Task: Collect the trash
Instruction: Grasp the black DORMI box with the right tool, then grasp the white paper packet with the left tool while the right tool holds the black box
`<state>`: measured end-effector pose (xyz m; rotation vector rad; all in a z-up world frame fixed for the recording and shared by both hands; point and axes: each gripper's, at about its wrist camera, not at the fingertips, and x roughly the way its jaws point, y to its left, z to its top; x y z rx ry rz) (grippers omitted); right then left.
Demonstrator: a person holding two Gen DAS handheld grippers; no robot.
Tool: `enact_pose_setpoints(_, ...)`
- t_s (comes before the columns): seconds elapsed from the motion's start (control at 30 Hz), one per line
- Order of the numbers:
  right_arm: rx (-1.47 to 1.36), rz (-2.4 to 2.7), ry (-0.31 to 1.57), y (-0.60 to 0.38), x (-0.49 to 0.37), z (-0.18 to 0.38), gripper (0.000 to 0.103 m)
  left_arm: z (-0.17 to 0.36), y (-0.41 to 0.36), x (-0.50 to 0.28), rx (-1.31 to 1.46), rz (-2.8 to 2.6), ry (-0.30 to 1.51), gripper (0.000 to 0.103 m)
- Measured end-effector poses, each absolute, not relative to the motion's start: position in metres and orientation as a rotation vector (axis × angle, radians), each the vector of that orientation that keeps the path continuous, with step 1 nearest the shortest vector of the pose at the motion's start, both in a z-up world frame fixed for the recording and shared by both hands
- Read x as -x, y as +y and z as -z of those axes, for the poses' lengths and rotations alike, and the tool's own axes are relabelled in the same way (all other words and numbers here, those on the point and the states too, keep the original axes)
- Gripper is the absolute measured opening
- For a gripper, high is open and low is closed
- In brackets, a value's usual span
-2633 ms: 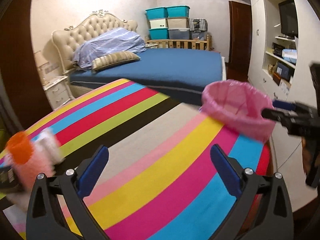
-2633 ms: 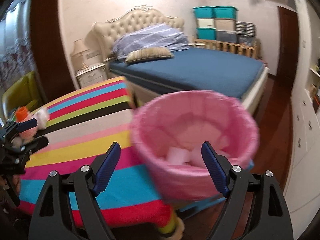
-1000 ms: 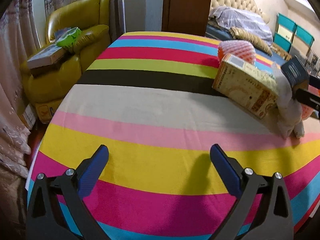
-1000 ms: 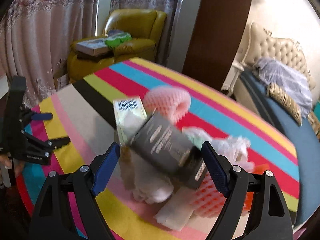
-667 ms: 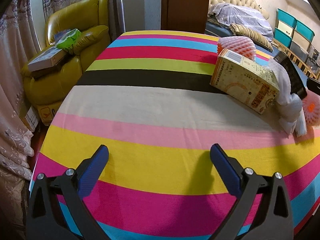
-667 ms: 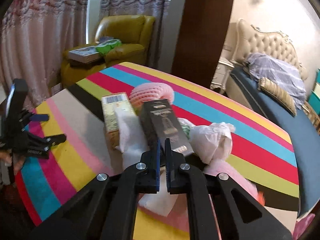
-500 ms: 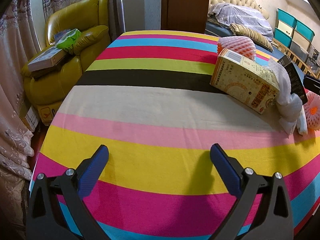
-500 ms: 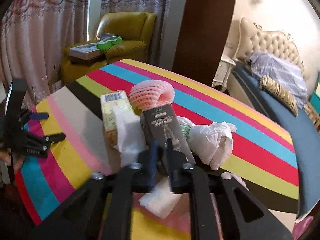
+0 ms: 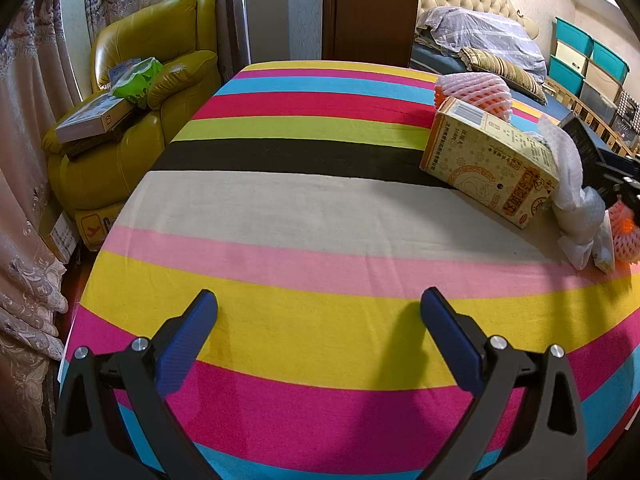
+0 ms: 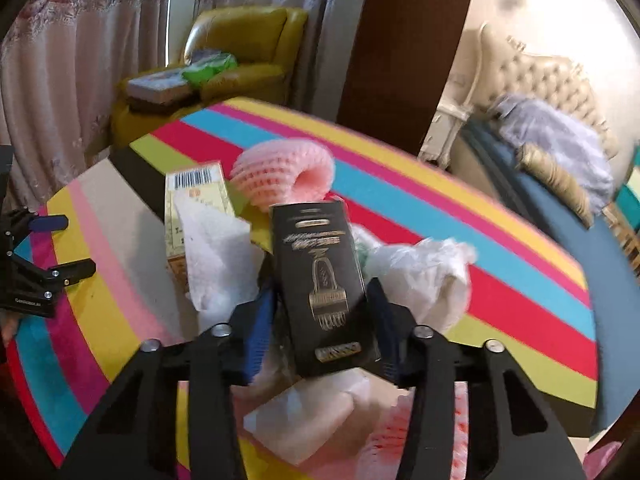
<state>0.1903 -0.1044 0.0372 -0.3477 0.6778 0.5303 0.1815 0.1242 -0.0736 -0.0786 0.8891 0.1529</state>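
The pile of trash remains on the striped tablecloth (image 9: 320, 208), so most of the collecting looks undone; no bin shows in either view. In the lower centre of the right wrist view, the right gripper (image 10: 320, 316) is closing its jaws around a black box (image 10: 320, 280), a blue pad hard against each long side, so this piece seems to be the one being taken now. The left gripper (image 9: 316, 320) sits at the bottom of its own frame, jaws wide and empty above bare cloth.

Left to gather, by my reading: a yellow carton (image 9: 488, 168) at right of the left wrist view, a pink foam net sleeve (image 10: 284, 176) above the black box, crumpled white tissue (image 10: 220, 252) to its left, a clear plastic bag (image 10: 424, 272) to its right, and an orange-pink net (image 9: 624, 232) at the far right edge.

The black box is stiff, glossy card with gold print. The carton is matt printed card with a barcode. The sleeves are soft, ribbed foam mesh; the tissue is limp; the bag is thin and wrinkled
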Motion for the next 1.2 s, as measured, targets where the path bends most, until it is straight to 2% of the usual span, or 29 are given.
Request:
enact_pose_setpoints(0.23,0.221,-0.515,0.606,-0.158,-0.14,-0.076,0.041,0.075,0.123,-0.181,0.074,-0.158,0.889,0.099)
enact_pose_setpoints(0.5,0.182,-0.345,0.607,-0.233,-0.082,-0.066,0.041,0.074,0.117,-0.179,0.034,-0.183,0.878,0.098)
enact_pose_setpoints(0.63,0.137,-0.221,0.657,-0.275,-0.077,-0.045,0.041,0.062,0.077,-0.165,-0.033,-0.121,0.798,0.097)
enact_pose_setpoints(0.87,0.08,-0.07,0.742,-0.326,-0.079,-0.013,0.041,0.046,-0.038,-0.156,-0.085,0.172,0.713,0.097)
enact_pose_setpoints(0.93,0.066,-0.057,0.751,-0.335,-0.078,-0.008,0.041,0.046,-0.067,-0.158,-0.085,0.237,0.716,0.092)
enact_pose_setpoints(1.0,0.027,-0.069,0.742,-0.343,-0.079,-0.008,0.041,0.048,-0.086,-0.159,-0.099,0.279,0.719,0.077)
enact_pose_setpoints(1.1,0.018,-0.066,0.731,-0.346,-0.079,-0.006,0.041,0.051,-0.111,-0.168,-0.144,0.315,0.737,0.062)
enact_pose_setpoints(1.2,0.032,-0.059,0.717,-0.344,-0.078,-0.004,0.041,0.053,-0.12,-0.187,-0.14,0.276,0.768,0.059)
